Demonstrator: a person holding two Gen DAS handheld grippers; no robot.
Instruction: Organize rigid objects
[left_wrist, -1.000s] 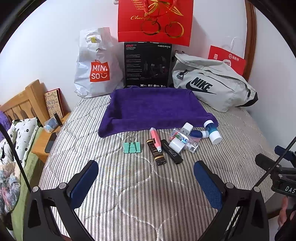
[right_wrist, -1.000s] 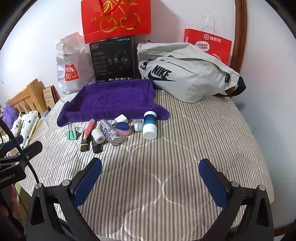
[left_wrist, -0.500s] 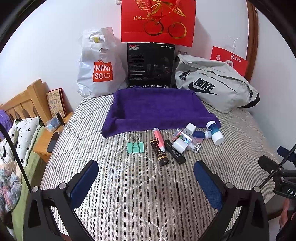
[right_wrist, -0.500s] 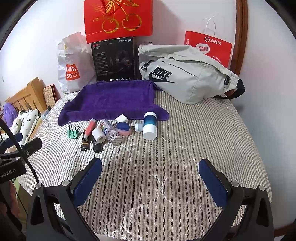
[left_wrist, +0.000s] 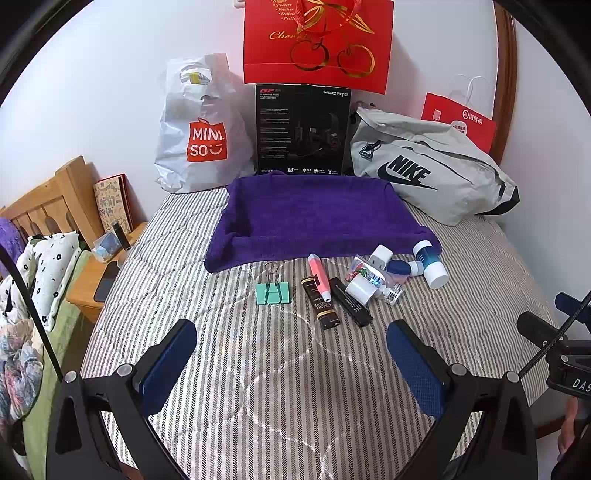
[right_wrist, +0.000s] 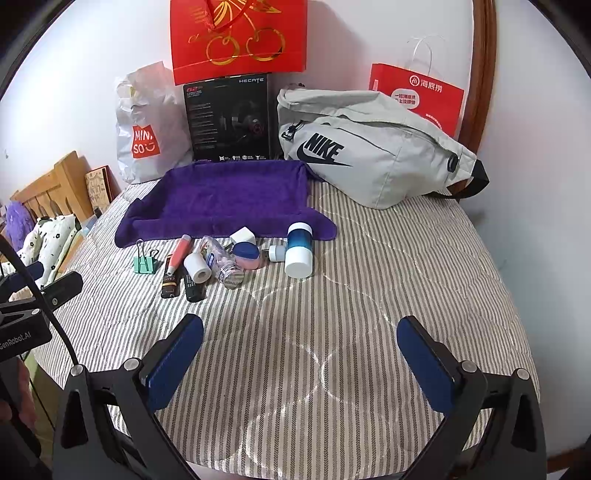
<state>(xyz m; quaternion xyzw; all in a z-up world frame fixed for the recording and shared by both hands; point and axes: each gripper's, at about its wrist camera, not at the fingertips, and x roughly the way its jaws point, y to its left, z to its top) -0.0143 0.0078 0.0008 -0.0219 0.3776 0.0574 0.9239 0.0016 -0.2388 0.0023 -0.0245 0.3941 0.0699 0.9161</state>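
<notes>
Meanwhile, both grippers hover wide apart and empty over the striped bed, and the clutter looks slightly farther off than a second ago.

From the left: a wooden headboard (left_wrist: 55, 195) and nightstand (left_wrist: 99, 280), then a mint binder clip (left_wrist: 272, 292), a brown tube (left_wrist: 320, 302), a pink marker (left_wrist: 319, 277), a black stick (left_wrist: 351, 301), a white roll (left_wrist: 360, 288), and a blue-and-white bottle (left_wrist: 430, 260), all lying on the striped quilt (left_wrist: 295, 387) just in front of the purple towel (left_wrist: 314, 214). Left gripper (left_wrist: 291, 363) and right gripper (right_wrist: 299, 360) are well short of them. Behind stand a white shopping bag (left_wrist: 199, 129), a black box (left_wrist: 303, 133) and a grey Nike bag (left_wrist: 424, 166) against the white wall.
</notes>
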